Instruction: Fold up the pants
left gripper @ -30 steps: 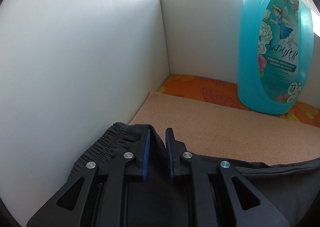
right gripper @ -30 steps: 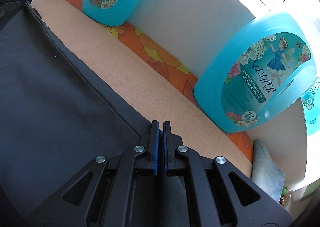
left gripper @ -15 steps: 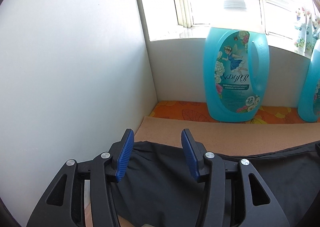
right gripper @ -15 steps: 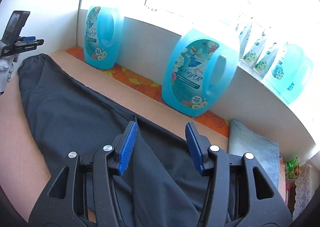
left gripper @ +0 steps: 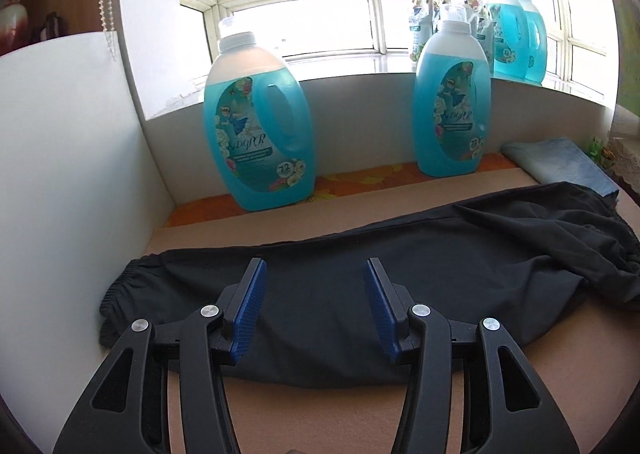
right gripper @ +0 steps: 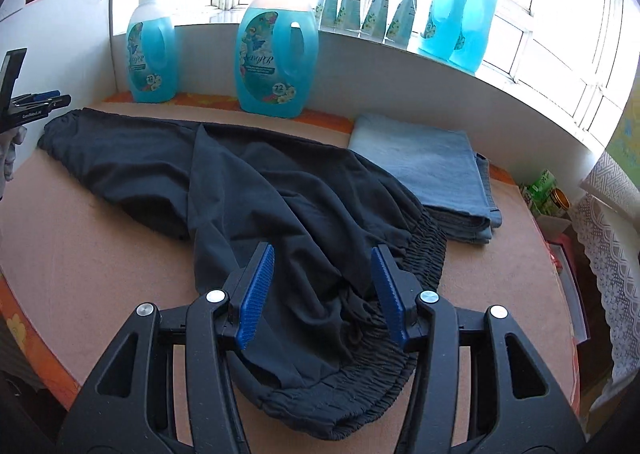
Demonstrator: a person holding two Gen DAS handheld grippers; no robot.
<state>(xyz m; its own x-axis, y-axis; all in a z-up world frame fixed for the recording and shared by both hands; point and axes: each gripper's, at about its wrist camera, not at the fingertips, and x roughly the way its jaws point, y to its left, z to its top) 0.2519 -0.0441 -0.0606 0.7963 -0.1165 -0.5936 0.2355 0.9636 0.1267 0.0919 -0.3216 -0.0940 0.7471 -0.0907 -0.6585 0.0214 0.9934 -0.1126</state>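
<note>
Honestly, both my left fingers [left gripper: 314, 310] and right fingers [right gripper: 322, 294] hover released and empty above the black pants [right gripper: 280, 206], which lie lengthwise along the bench [right gripper: 92, 254]. The bunched waistband (near the right edge) could fold crooked if I pinch one layer.

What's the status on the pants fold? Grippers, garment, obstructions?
Left gripper and right gripper open, empty. Black pants flat on mat, folded lengthwise, waistband rumpled. Folded blue cloth touches them on the right.
</note>
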